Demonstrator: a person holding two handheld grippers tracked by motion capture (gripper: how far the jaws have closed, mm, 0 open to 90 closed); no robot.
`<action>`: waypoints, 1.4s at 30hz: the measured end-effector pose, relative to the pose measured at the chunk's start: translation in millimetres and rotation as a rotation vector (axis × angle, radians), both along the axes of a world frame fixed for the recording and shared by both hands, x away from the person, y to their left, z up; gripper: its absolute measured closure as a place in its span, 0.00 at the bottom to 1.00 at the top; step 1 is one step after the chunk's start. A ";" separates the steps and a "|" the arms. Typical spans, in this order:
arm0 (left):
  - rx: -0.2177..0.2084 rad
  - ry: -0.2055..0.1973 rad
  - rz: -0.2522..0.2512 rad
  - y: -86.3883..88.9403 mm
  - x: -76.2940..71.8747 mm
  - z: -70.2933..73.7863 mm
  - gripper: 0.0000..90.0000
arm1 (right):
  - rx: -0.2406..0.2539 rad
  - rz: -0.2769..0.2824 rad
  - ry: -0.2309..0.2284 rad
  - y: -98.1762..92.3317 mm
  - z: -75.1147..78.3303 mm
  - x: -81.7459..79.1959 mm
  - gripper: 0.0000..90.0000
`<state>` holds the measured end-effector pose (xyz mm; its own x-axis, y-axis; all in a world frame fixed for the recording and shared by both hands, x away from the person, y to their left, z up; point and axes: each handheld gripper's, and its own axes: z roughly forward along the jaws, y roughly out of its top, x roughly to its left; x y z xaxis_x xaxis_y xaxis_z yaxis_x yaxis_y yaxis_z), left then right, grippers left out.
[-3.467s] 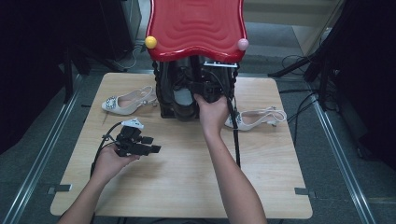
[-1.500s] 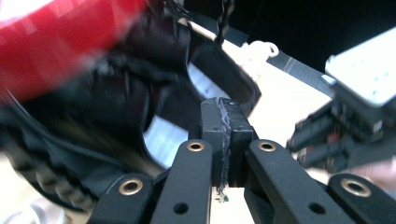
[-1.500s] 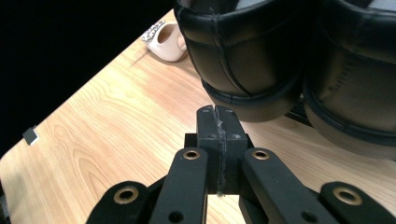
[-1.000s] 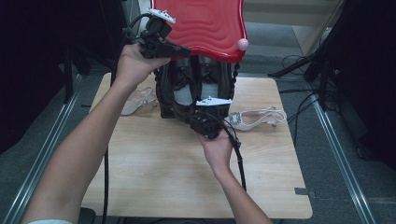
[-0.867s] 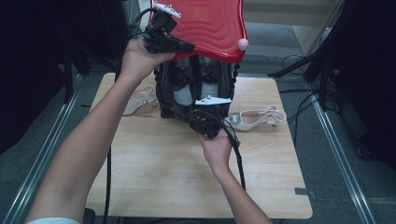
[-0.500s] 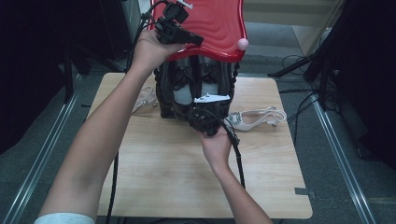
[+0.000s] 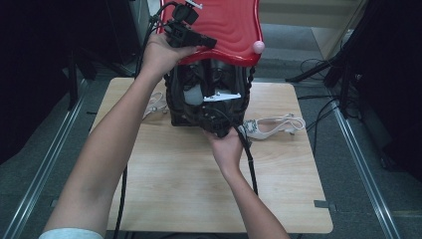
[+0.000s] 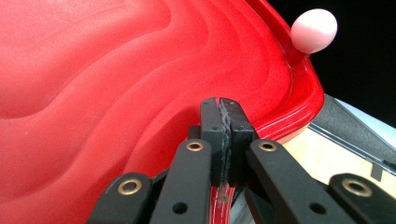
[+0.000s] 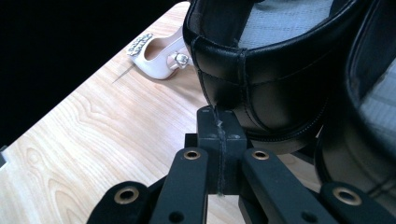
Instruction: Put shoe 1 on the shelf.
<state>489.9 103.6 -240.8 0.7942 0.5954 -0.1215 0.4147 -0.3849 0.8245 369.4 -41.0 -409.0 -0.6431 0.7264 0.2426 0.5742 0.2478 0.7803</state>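
at the far middle of the table point(image 7: 164, 199) stands a black rack point(image 7: 209, 102) with a wavy red lid point(image 7: 234, 25) on top, and black shoes point(image 9: 280, 79) sit inside it. the left gripper point(image 7: 191, 37) rests on the lid's near left part, its jaws pressed together with nothing between them; in the left gripper view the closed tips point(image 8: 220, 140) lie on the red surface near its rim. the right gripper point(image 7: 216, 124) is low at the rack's front, jaws also shut and empty; in the right gripper view the tips point(image 9: 219, 135) meet just under the heel of a black shoe, touching or nearly so, i cannot tell which.

one pink ball point(image 7: 259, 47) sits on the lid's right corner. two pale heeled sandals lie on the table: one point(image 7: 271, 127) right of the rack, one point(image 7: 154, 104) left of it, partly hidden behind the left forearm. black cables point(image 7: 249, 159) trail from both grippers across the wood. the lid overhangs and shades the rack's upper shelf. two black shoes show in the right gripper view.
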 end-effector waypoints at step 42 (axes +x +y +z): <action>-0.011 -0.010 0.005 1.0 -1.0 -1.6 0.99 | 0.026 -0.115 0.095 40.3 3.3 49.3 1.00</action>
<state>489.0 104.6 -242.3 0.7924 0.5980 -0.1202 0.4084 -0.3737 0.8328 418.8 -0.8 -405.6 -0.5294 0.7866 0.3177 0.6690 0.1567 0.7266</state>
